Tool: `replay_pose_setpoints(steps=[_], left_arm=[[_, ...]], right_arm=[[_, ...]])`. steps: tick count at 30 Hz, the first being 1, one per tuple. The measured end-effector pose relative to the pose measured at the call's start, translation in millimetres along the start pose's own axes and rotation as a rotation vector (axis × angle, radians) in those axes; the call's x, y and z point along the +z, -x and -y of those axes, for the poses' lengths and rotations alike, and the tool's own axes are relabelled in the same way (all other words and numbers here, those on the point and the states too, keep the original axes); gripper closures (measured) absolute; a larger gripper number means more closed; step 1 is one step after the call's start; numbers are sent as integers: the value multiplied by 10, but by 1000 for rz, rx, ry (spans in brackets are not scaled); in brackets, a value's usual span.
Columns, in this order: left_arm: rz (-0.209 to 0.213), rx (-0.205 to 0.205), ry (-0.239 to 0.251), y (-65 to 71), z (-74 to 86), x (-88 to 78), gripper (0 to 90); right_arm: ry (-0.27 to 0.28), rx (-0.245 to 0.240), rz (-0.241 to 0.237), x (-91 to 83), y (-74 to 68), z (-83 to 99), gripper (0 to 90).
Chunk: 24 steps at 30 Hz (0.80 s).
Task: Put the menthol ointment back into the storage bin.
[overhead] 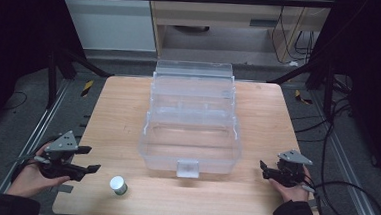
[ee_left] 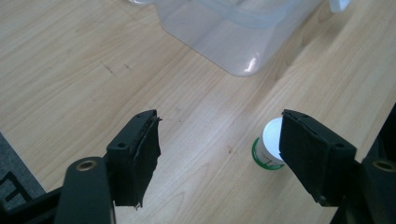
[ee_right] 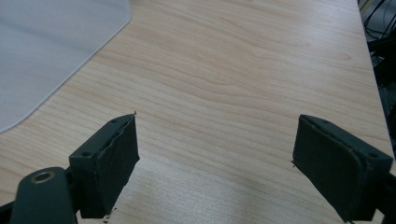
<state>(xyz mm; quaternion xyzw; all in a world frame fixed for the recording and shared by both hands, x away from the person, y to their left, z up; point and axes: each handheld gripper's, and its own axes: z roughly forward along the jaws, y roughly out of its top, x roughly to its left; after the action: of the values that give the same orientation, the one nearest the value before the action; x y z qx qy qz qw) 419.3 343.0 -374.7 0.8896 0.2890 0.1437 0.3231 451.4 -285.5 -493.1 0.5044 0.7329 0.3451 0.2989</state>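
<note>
My left claw (overhead: 86, 158) lies low and open beside the small white jar (overhead: 118, 185). My right claw (overhead: 265, 169) rests open on the tabletop (overhead: 118, 113).

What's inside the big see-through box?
The clear plastic box looks empty: through its open top and walls only its own tiers and the wooden table show. The small white jar stands outside, in front.

We lose part of the small white jar (ee_left: 270, 148) behind the right-hand jaw in the left gripper view; label unreadable. Clear box (ee_right: 51, 51) beyond the left-hand jaw in the right gripper view is cropped by the frame.
</note>
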Motion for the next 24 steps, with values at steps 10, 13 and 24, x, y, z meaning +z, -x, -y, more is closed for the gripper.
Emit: replay_pose_setpoints(steps=[10,13,24], left_arm=[[63,63,-94,107,-47,149,273],[81,82,-122,130,-56,188,270],[143,146,-181,223,-121,293,272]], right_arm=[[-10,-13,1,14,-5,4,143],[-7,-12,7,10,4,2,143],[-21,-13,1,23,0,5,140]])
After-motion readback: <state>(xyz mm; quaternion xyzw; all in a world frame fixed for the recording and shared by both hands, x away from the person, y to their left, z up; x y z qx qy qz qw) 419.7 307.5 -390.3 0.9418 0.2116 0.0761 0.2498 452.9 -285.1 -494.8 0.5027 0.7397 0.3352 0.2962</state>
